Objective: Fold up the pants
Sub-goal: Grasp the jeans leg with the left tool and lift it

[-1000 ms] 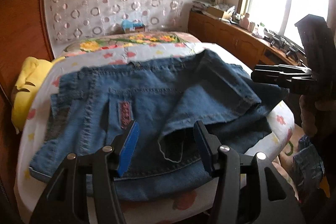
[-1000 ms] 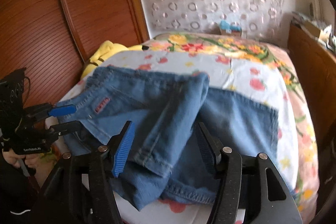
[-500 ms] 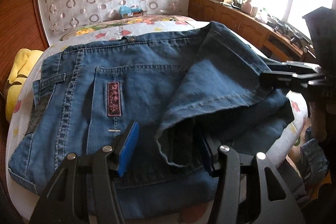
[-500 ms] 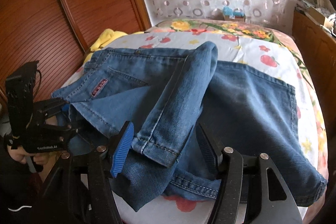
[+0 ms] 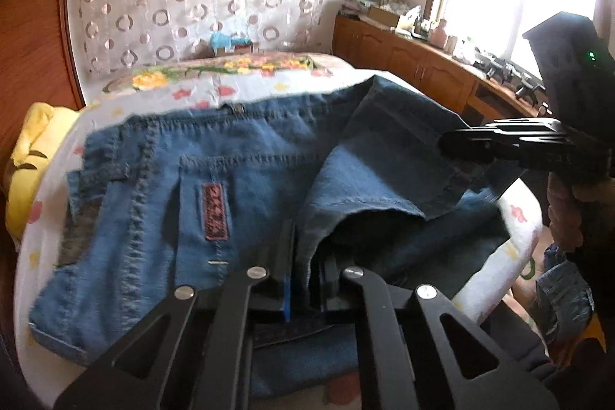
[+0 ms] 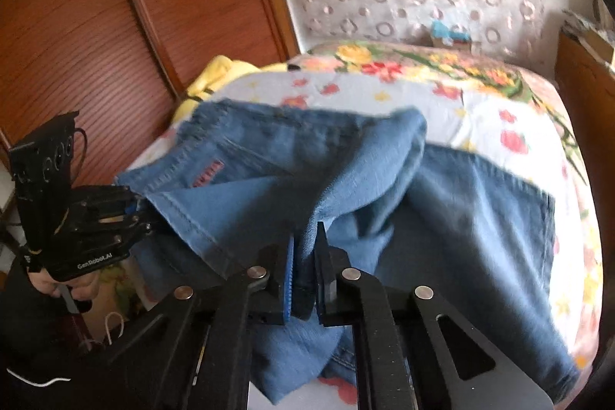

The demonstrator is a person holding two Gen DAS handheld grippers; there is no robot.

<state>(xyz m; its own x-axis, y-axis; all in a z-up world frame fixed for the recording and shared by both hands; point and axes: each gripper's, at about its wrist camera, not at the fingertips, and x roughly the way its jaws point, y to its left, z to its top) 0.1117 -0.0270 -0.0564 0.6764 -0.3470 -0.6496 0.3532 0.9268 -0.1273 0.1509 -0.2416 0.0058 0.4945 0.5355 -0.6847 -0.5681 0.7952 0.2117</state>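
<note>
"GenRobot.AI" printed in white on the black body of the left hand-held gripper (image 6: 140, 218), seen left of the right hand-held gripper, no other text legible

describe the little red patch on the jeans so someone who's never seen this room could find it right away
Start at the bed with the flowered sheet, where the blue jeans lie spread out. On the back pocket near the waistband is a small upright rectangle, the red patch, also visible in the right wrist view. It is the only red mark on the denim; everything around it is blue cloth and pale stitching.
</note>
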